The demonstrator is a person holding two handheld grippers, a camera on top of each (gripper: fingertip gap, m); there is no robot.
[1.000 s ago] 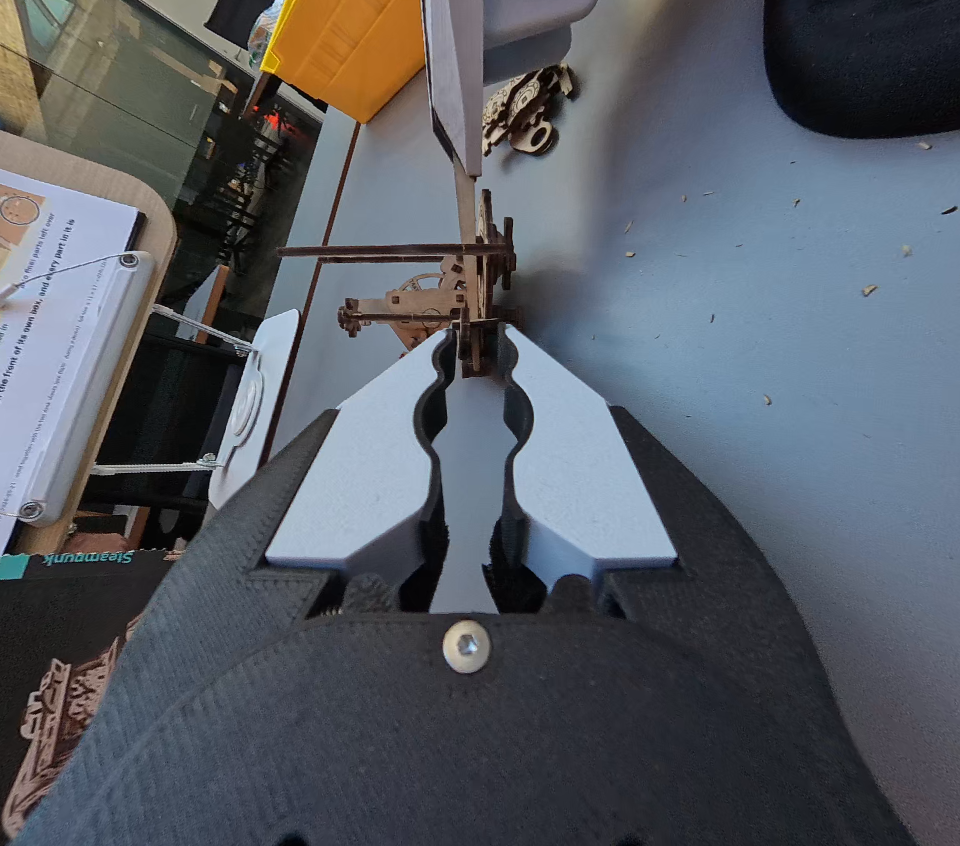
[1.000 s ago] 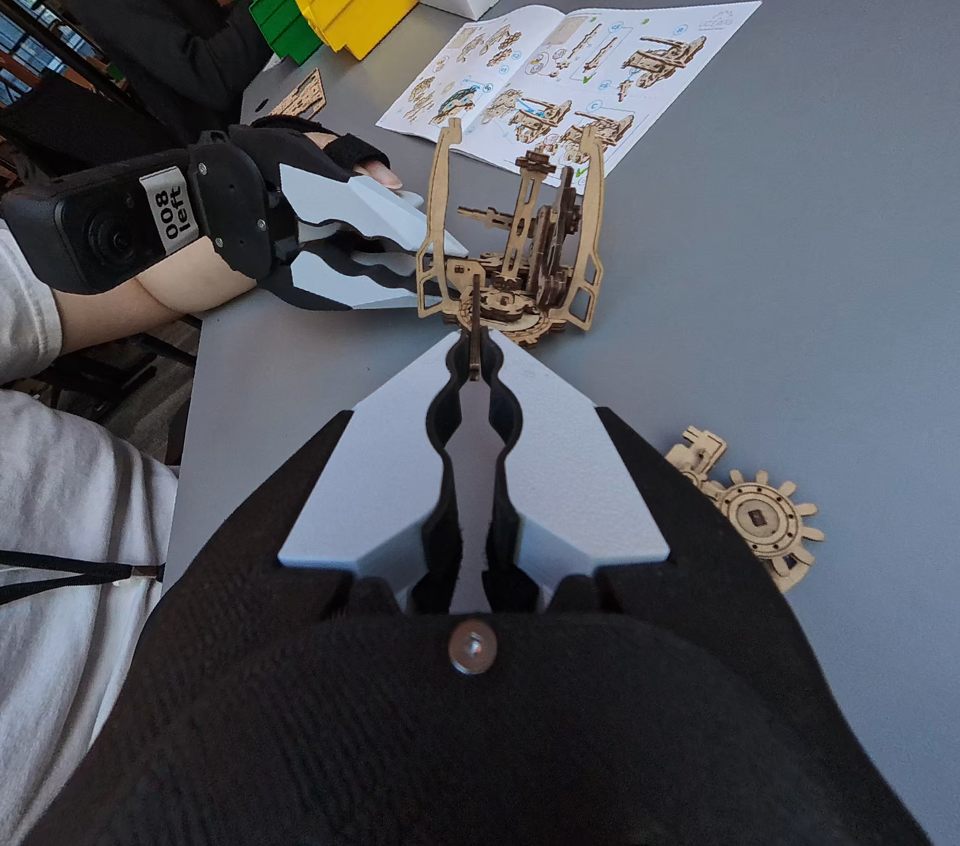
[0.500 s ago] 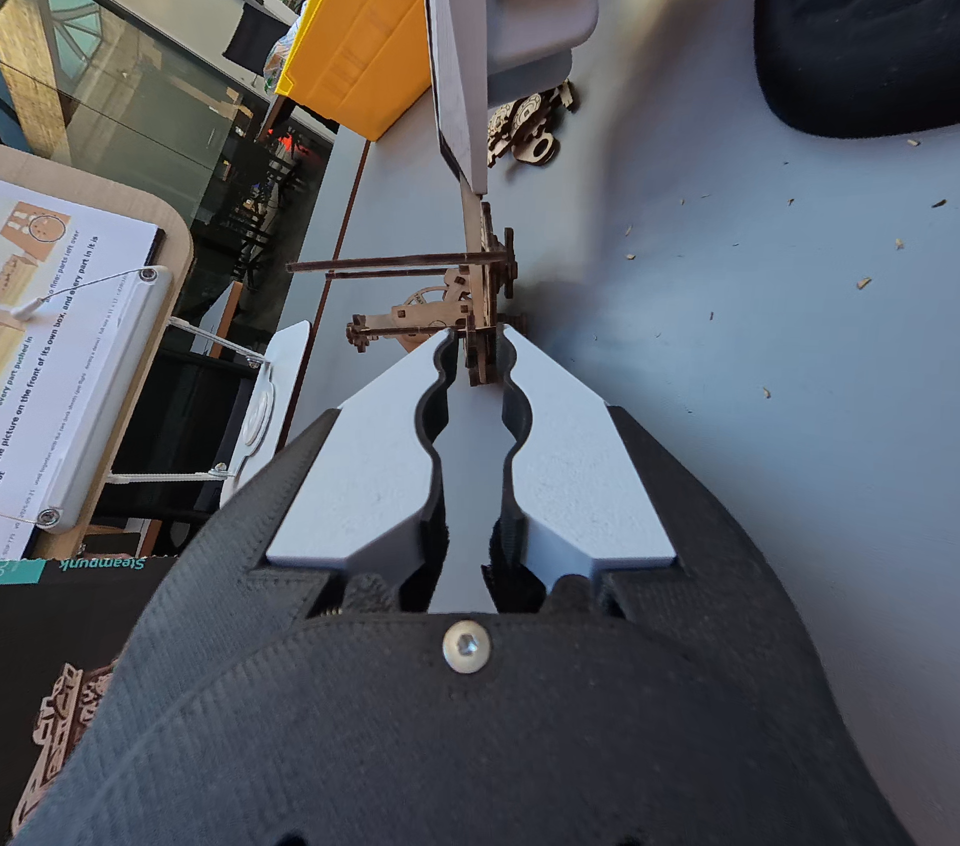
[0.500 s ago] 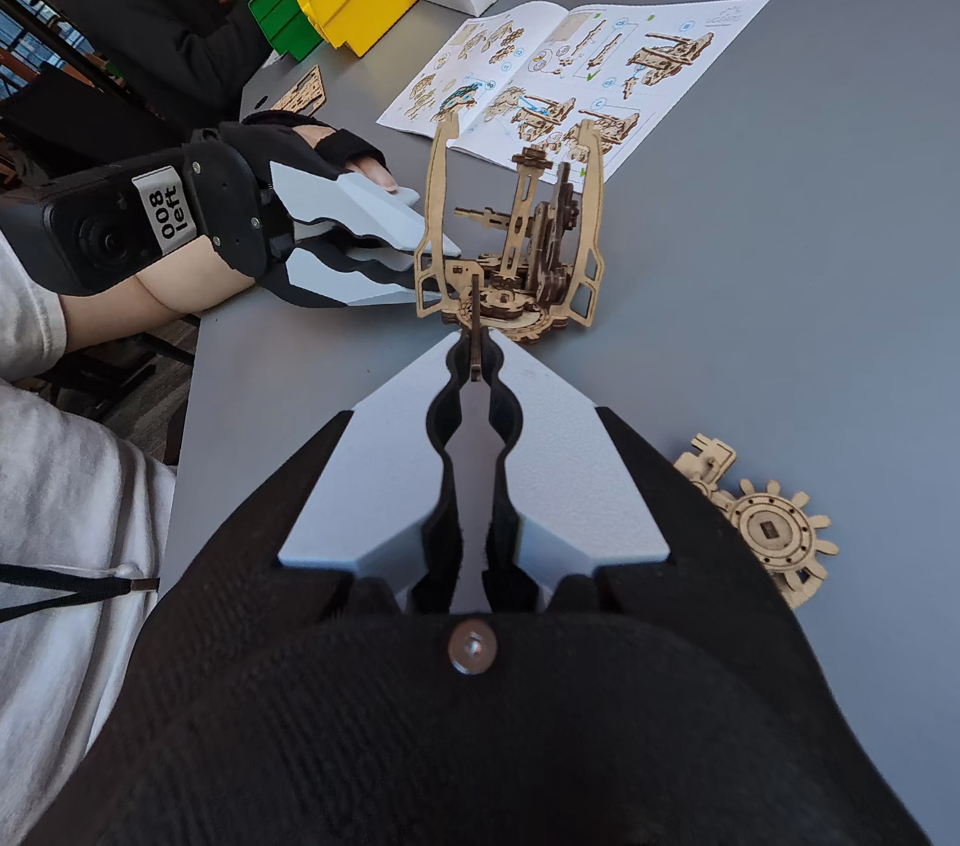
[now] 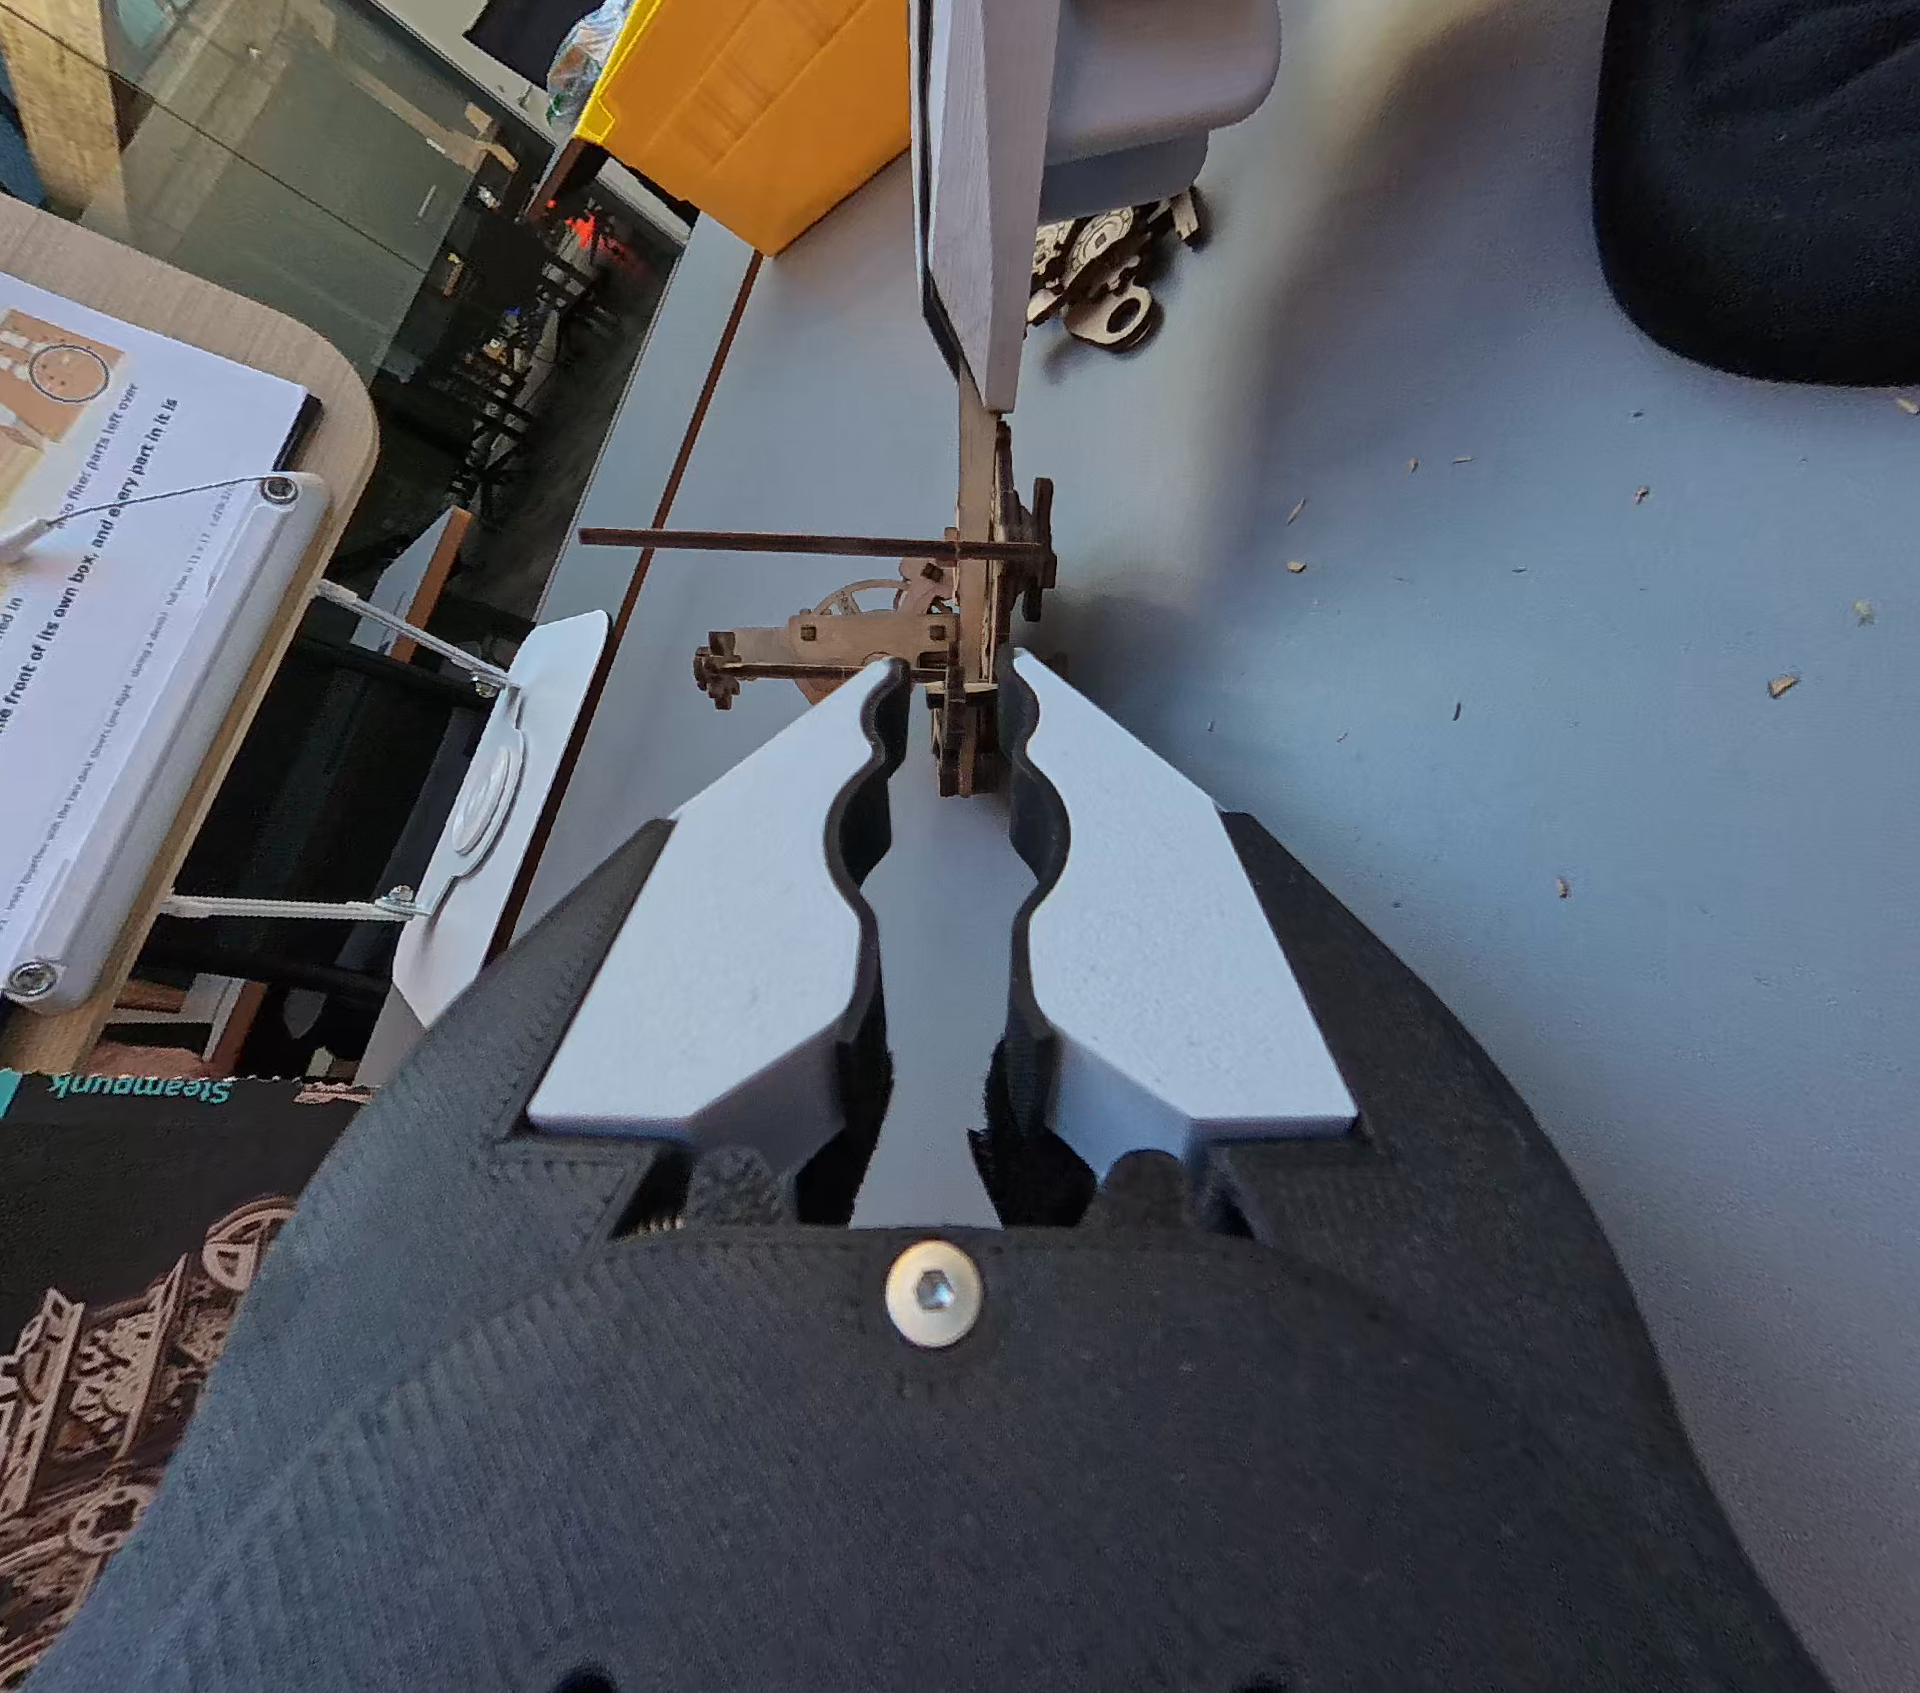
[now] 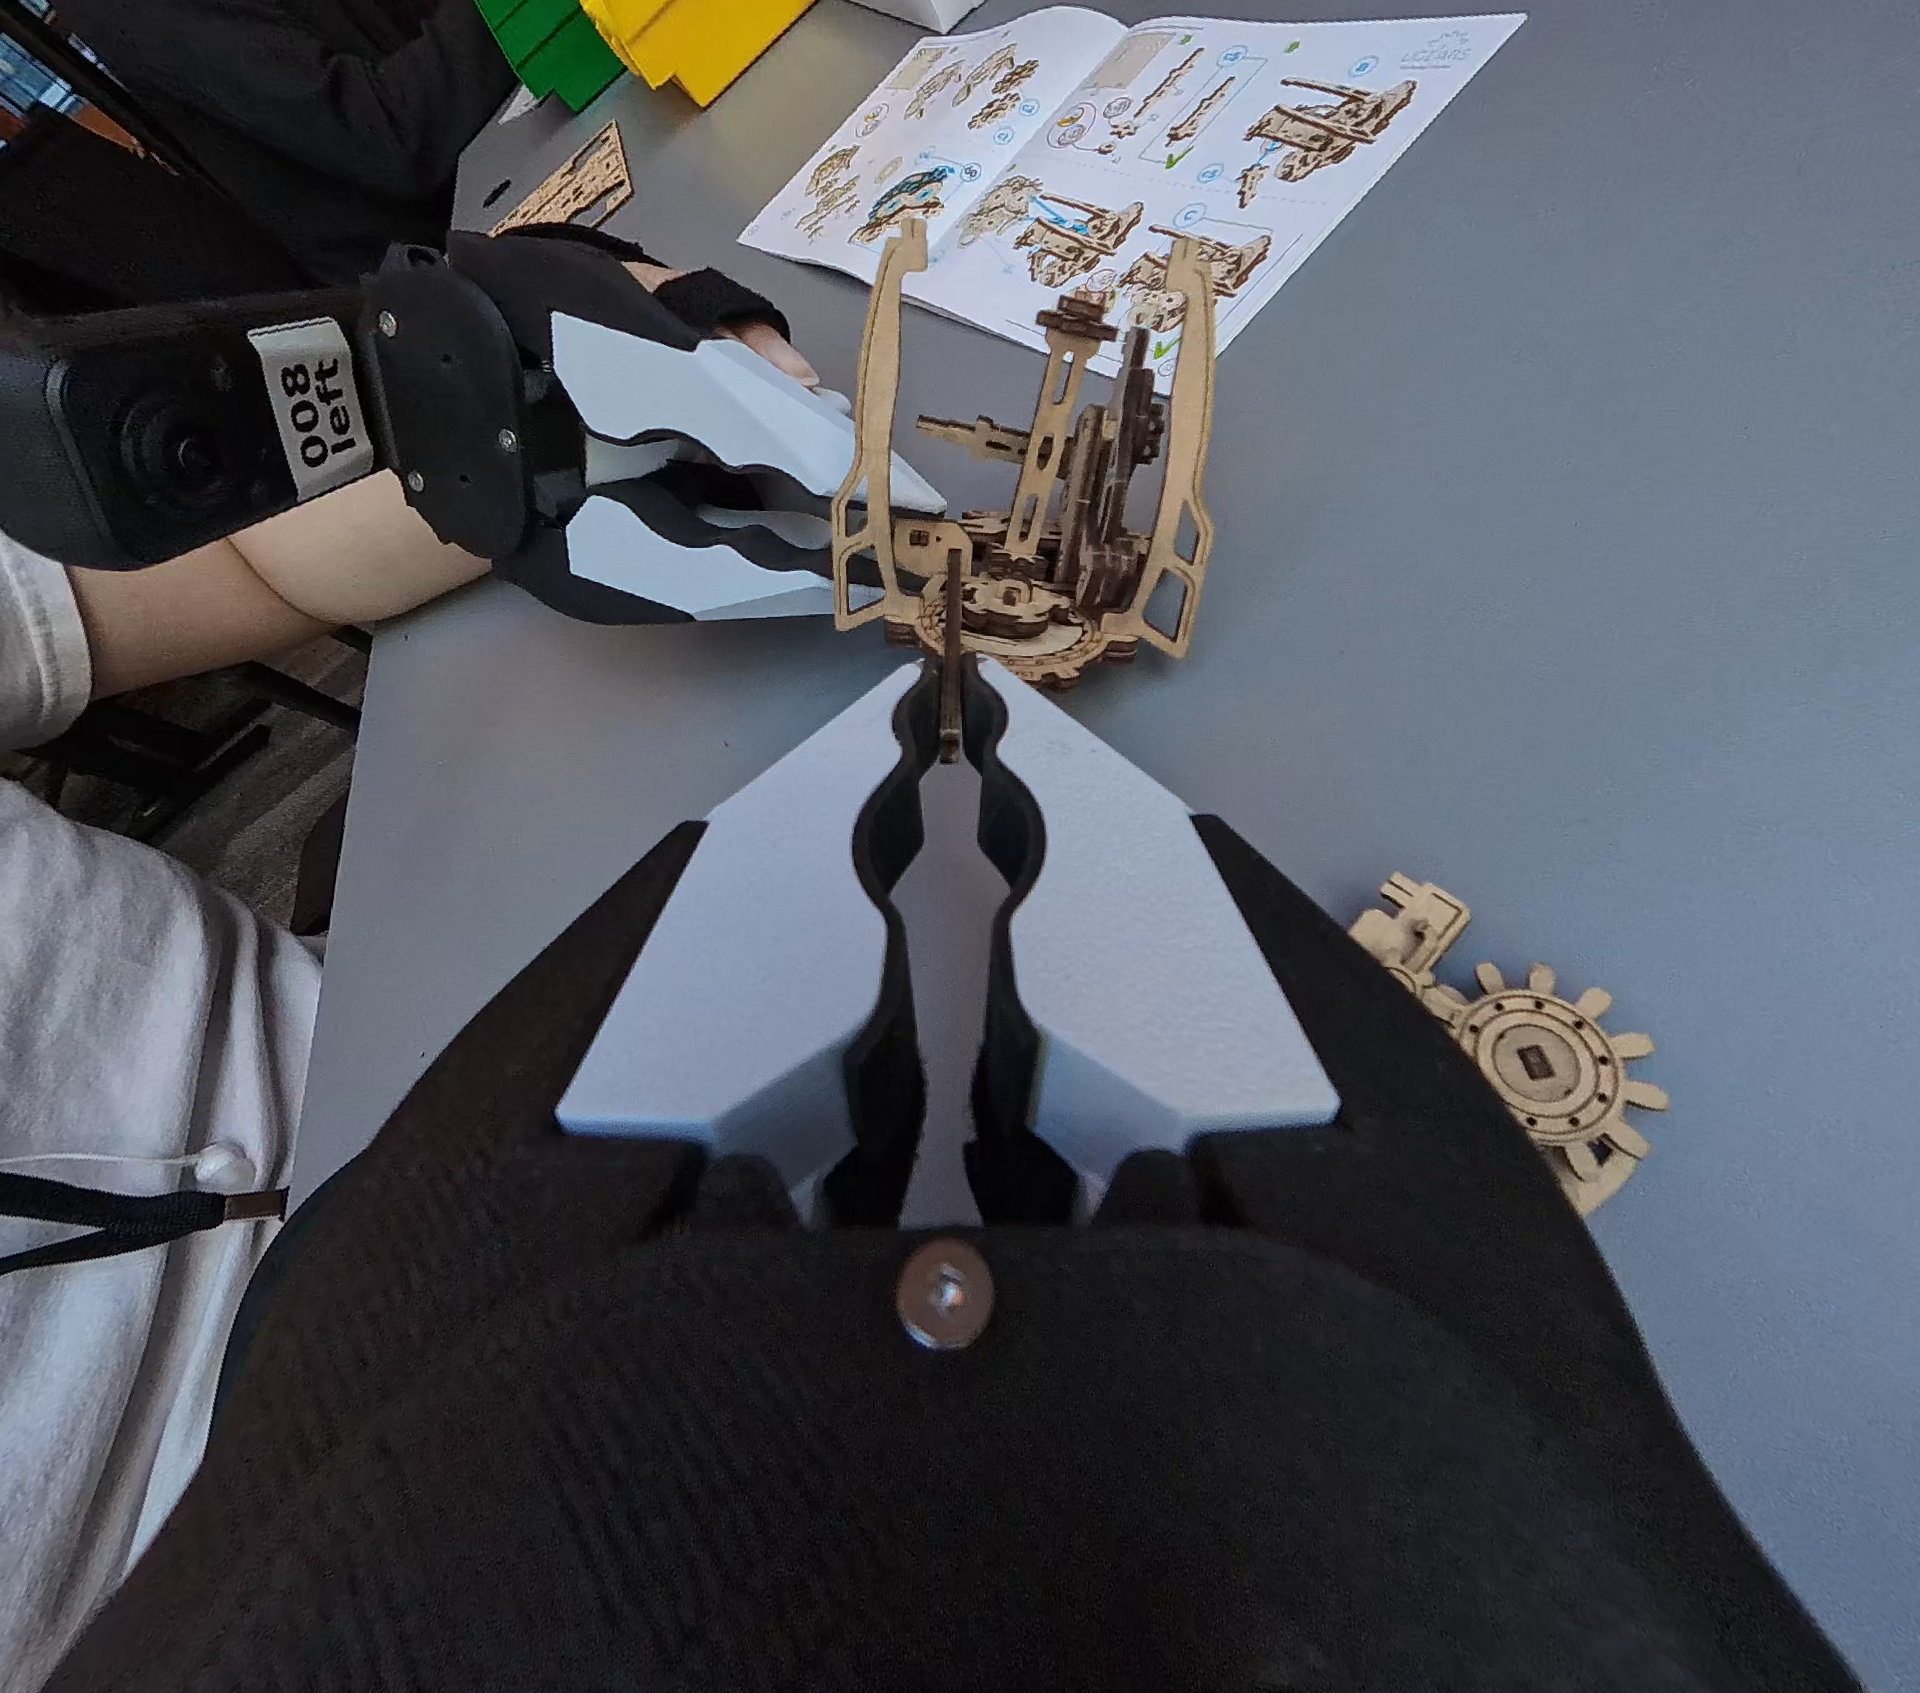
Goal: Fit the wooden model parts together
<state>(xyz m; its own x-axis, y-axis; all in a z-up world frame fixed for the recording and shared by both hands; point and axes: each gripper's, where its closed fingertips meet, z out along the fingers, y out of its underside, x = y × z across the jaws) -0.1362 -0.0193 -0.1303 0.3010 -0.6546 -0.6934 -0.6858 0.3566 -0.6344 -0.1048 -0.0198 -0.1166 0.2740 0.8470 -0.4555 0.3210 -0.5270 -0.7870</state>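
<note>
Little changed over the last 1 s. The right gripper (image 6: 948,693) stayed pinched on a thin wooden piece (image 6: 949,604), which was seen edge-on with its far end at the base of the wooden model (image 6: 1091,500). In the left wrist view that gripper's tip had crept a bit closer to the model across the 3 frames, so I judged the piece was being pushed slowly into a slot. The slot itself was hidden, so whether the piece had seated could not be told.

The left gripper (image 5: 958,698) kept its spot at the model's left side, with its tongs narrow around the edge of the base. A sliver of table (image 6: 1558,500) showed between 1 pad and the wood, so I could not tell whether it was really clamping or only bracketing the base.

The model stood upright on the grey table between the 2 grippers, with both tall side frames up, just in front of the open instruction booklet (image 6: 1143,116). It had not tipped or slid.

A loose gear part (image 6: 1538,1061) lay untouched on the table by the right gripper, so more fitting probably remained. The main risk was the thin piece snapping or the model skidding if the left side was not held.
</note>
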